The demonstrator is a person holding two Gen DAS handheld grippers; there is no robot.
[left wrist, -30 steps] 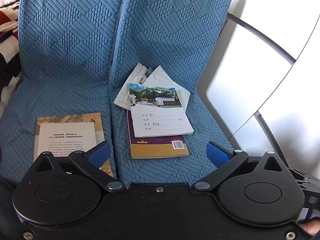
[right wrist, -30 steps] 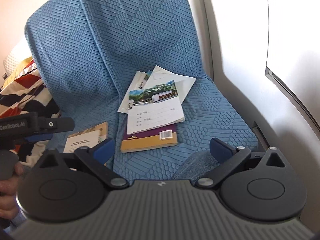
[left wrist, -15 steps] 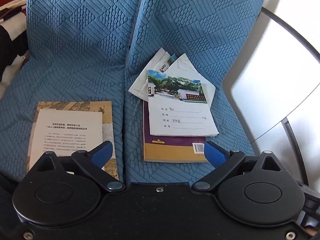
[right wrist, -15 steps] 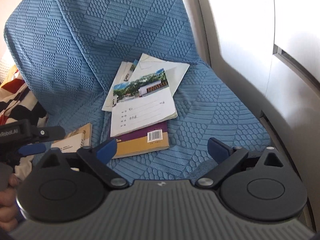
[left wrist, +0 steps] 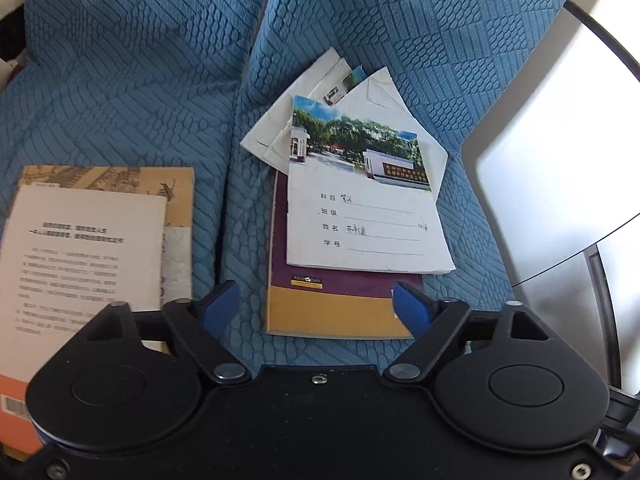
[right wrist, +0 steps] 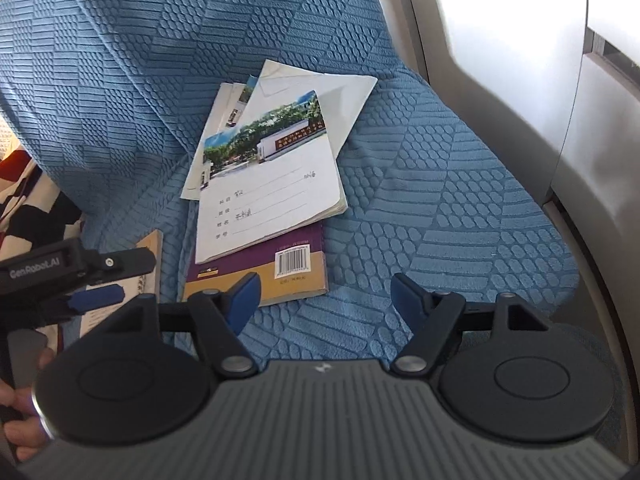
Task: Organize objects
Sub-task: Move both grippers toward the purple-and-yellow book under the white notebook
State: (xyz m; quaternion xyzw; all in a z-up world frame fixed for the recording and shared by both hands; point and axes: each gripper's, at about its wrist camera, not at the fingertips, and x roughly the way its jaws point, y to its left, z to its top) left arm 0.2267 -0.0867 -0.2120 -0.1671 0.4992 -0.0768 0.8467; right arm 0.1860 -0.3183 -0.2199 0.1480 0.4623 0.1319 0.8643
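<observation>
A white exercise book with a photo cover (left wrist: 362,196) lies on a purple and yellow book (left wrist: 340,308) on the right blue seat, over several loose white notebooks (left wrist: 320,96). On the left seat a white paperback (left wrist: 76,256) lies on a tan book (left wrist: 176,200). My left gripper (left wrist: 316,308) is open and empty, just above the purple book's near edge. My right gripper (right wrist: 324,300) is open and empty, near the purple book's (right wrist: 256,276) right corner, with the exercise book (right wrist: 268,196) beyond. The left gripper (right wrist: 96,296) shows at the left of the right wrist view.
Blue textured seat backs (left wrist: 160,40) rise behind both piles. A pale wall panel with a dark curved rail (left wrist: 560,128) stands to the right of the seat. A patterned cloth (right wrist: 24,196) lies at the far left.
Both grippers have moved forward and down toward the pile on the right seat. The books now look larger and nearer. Nothing has been taken hold of.
</observation>
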